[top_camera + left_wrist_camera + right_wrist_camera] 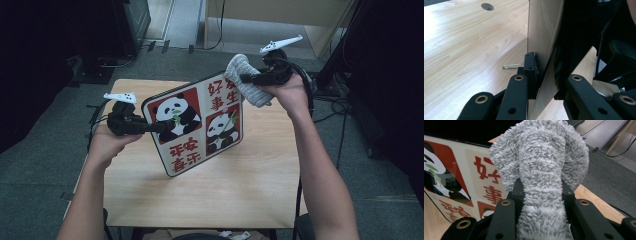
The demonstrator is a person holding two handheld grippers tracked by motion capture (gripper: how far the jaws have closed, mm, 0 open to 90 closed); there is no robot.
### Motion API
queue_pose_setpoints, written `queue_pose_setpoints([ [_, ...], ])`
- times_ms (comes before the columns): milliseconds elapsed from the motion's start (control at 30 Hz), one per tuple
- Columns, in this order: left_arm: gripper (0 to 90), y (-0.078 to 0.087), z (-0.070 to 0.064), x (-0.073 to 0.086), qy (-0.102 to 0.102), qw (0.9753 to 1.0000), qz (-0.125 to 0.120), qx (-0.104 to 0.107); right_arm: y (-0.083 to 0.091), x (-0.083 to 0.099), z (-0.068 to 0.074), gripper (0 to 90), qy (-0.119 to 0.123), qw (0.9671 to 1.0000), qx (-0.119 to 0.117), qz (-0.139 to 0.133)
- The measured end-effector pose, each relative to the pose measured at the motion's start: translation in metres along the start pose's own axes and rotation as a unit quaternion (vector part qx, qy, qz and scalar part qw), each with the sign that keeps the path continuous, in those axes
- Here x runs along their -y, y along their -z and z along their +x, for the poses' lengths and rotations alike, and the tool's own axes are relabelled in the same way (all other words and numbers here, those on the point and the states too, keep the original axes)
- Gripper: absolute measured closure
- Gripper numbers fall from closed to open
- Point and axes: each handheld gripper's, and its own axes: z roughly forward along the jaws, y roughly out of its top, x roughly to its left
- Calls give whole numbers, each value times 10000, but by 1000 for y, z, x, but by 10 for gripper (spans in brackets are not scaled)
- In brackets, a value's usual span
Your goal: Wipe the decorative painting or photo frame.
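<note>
Panda board (pixel 192 130), probably stiff, light and glossy-slick, stands tilted above the table (pixel 250 180), left gripper (pixel 150 126) pinching its left edge while right gripper (pixel 245 78) clamps a soft grey cloth (pixel 247 85) at its far-right corner.

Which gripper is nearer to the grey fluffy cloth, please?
Right. The right gripper has its jaws shut on the cloth at the panda board's top corner. The left gripper clamps the board's opposite edge, well apart from the cloth.
</note>
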Motion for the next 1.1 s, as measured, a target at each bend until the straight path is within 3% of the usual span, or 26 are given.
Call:
queue_pose_setpoints([
  [1100,781,2,8,1,-26,9997,9,243,-10,28,6,673,-12,9999,-117,-87],
])
